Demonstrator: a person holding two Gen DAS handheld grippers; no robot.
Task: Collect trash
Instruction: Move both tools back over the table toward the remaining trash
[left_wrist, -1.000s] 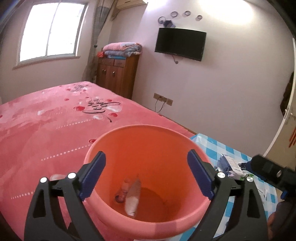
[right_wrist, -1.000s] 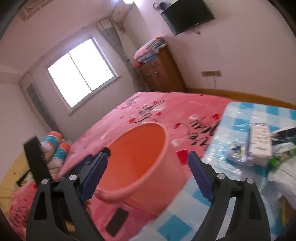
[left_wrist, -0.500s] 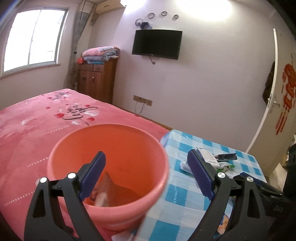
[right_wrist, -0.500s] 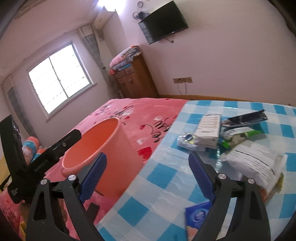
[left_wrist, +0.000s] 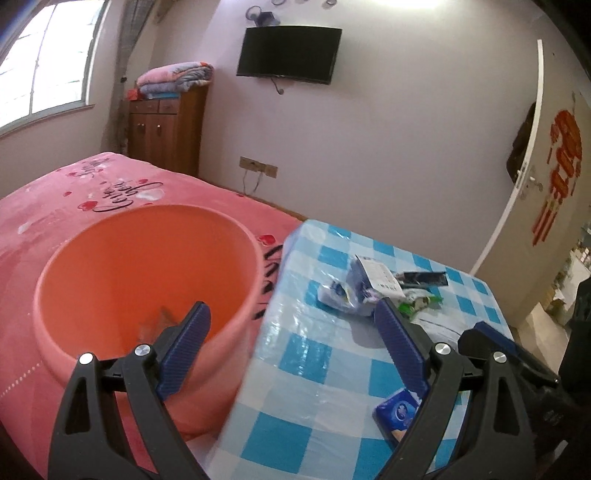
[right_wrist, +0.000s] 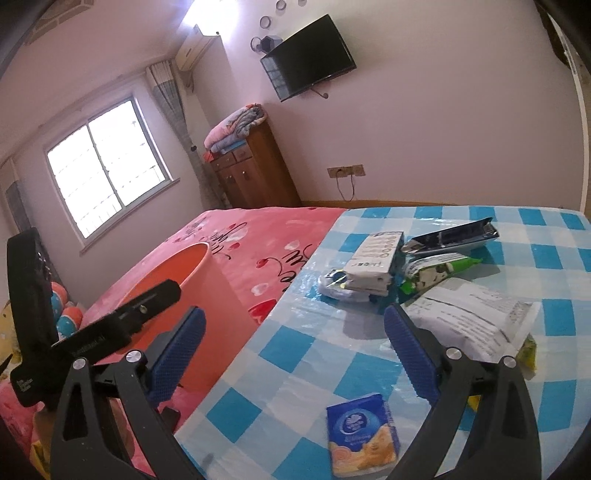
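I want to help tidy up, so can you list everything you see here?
Round orange plastic bucket: one, on the pink bed, beside the table.
Blue-and-white checked tablecloth: one, covers the table.
Small blue tissue packet: one, near table edge.
White printed plastic bag: one, right side.
Green snack wrapper: one, mid-table.
Long black wrapper: one, far side.
White flat box: one, mid-table.
Black wall television: one.
Brown wooden cabinet: one, by window.
Left hand-held gripper: open, empty.
Right hand-held gripper: open, empty.

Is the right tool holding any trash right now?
No. The right tool is open and empty above the checkered table, with the blue packet lying below it.
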